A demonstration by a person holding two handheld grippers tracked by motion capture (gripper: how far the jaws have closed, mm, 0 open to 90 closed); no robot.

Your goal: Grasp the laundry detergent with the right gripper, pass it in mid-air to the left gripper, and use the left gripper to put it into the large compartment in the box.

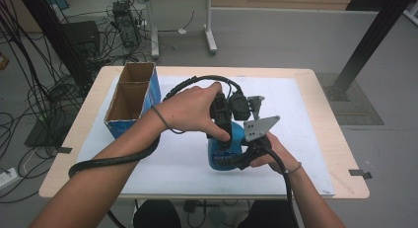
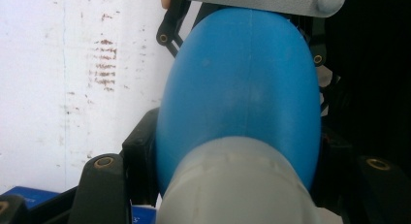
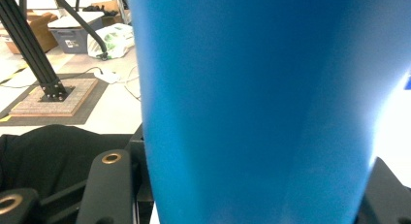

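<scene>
A pale wooden table (image 1: 323,139) carries a white mat (image 1: 296,139), with an open cardboard box (image 1: 130,97) well apart to the left of both jaw pairs. From the high view, the left gripper (image 1: 223,134) comes down onto a blue bottle (image 1: 231,149) from above, while the right gripper (image 1: 254,149) meets it from the right side. In the left gripper view, the bottle's grey cap (image 2: 232,185) sits between the jaws, nearest the camera, and its rounded body runs straight away from them; they appear closed around the cap. In the right gripper view, smooth blue plastic spans the gap between the jaws, which seem clamped on the body.
</scene>
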